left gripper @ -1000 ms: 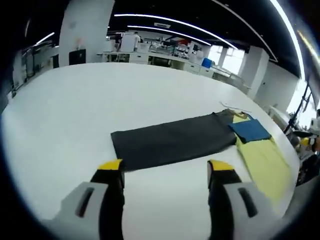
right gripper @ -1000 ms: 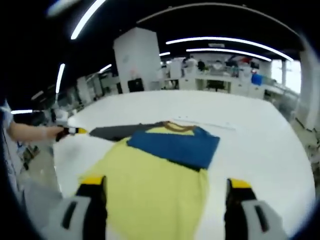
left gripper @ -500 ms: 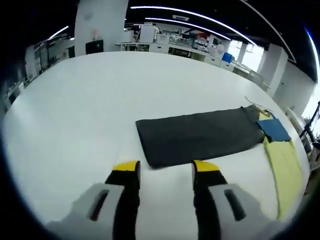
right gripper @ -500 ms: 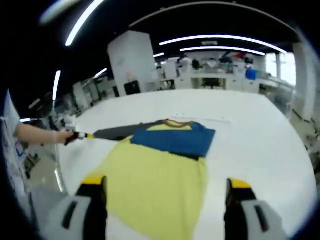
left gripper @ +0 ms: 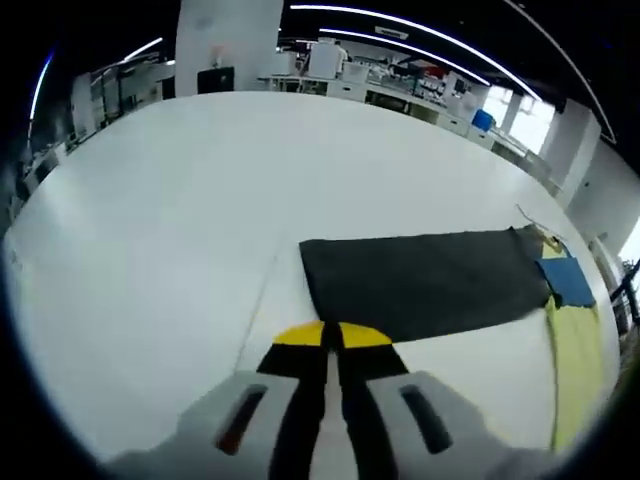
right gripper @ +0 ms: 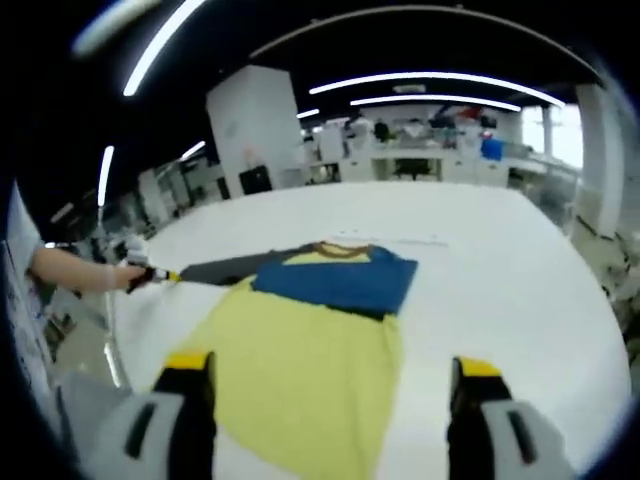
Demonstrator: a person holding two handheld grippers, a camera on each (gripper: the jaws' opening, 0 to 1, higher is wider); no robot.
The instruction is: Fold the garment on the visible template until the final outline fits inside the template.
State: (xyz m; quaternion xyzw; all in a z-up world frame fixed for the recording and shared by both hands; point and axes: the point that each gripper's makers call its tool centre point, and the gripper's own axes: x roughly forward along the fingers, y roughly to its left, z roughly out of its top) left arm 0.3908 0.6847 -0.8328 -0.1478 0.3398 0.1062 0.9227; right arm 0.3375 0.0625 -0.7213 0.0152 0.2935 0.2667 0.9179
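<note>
A wide white table (left gripper: 150, 230) is seen under both views, with workbenches and ceiling light strips far behind; on it a garment (right gripper: 300, 370) is spread flat, its yellow body lying nearest the right gripper, a blue folded part (right gripper: 335, 282) lying across its upper half and a brown collar (right gripper: 340, 250) at the far end; a long dark grey sleeve (left gripper: 425, 283) is stretched out sideways from the shirt across the table; no template outline can be made out on the white surface; in the left gripper view the left gripper (left gripper: 331, 337) is seen with its yellow-tipped jaws pressed together at the near edge of the grey sleeve, though whether cloth is pinched between them cannot be told; in the right gripper view the right gripper (right gripper: 325, 368) is held above the yellow hem with its jaws spread wide; a person's hand (right gripper: 112, 276) is seen at the grey sleeve's far tip.
</note>
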